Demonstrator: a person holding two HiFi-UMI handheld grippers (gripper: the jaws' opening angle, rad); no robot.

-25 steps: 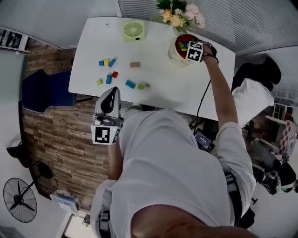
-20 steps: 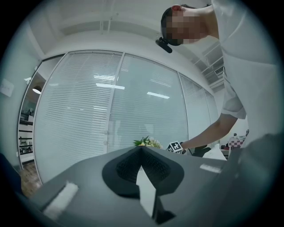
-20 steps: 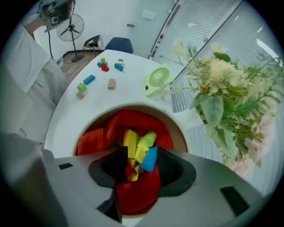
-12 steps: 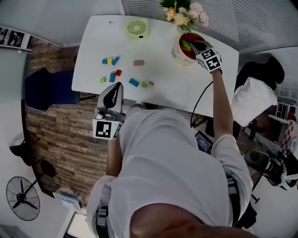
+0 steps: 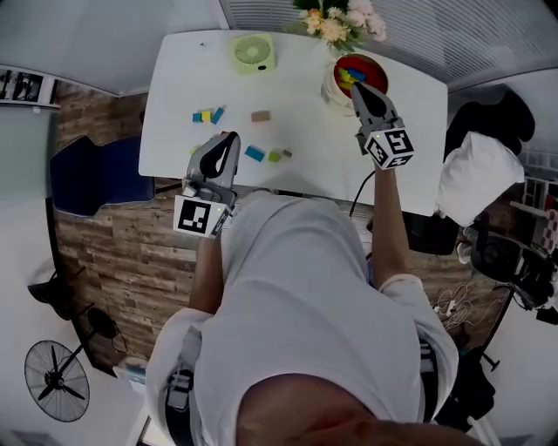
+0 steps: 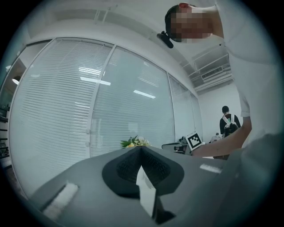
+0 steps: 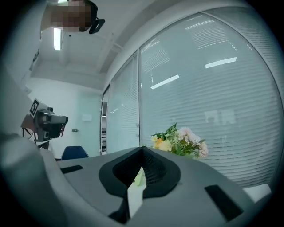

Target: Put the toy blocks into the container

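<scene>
Toy blocks point(image 5: 205, 115) are lying loose on the white table point(image 5: 174, 96), left of its middle. A blue, yellow and blue cluster is sitting farthest left and a tan block point(image 5: 260, 116) is resting to its right. Nearer to me, a blue block point(image 5: 255, 154) and a green block point(image 5: 274, 157) are lying close together. The container point(image 5: 330, 85), a white tub with a red inside, is standing at the far right of the table, just beside the flowers point(image 5: 336, 22). It is already holding several blocks in blue, yellow and green. A green fan point(image 5: 254, 52) is sitting on the far edge, well apart from the tub. I am holding my right gripper point(image 5: 359, 89) level on the near side of the container, its tip showing over the tub's near rim from above. Whether it is touching the rim I cannot tell. Its jaws are pressing together with no block between them, and it is facing the flowers and the window blinds. I am keeping my left gripper point(image 5: 228, 141) at the near edge of the table, its tip lying just left of the blue block. Its jaws are also meeting at the tip and carrying nothing. Beyond my right arm, another person point(image 6: 228, 122) is standing far across the room.
</scene>
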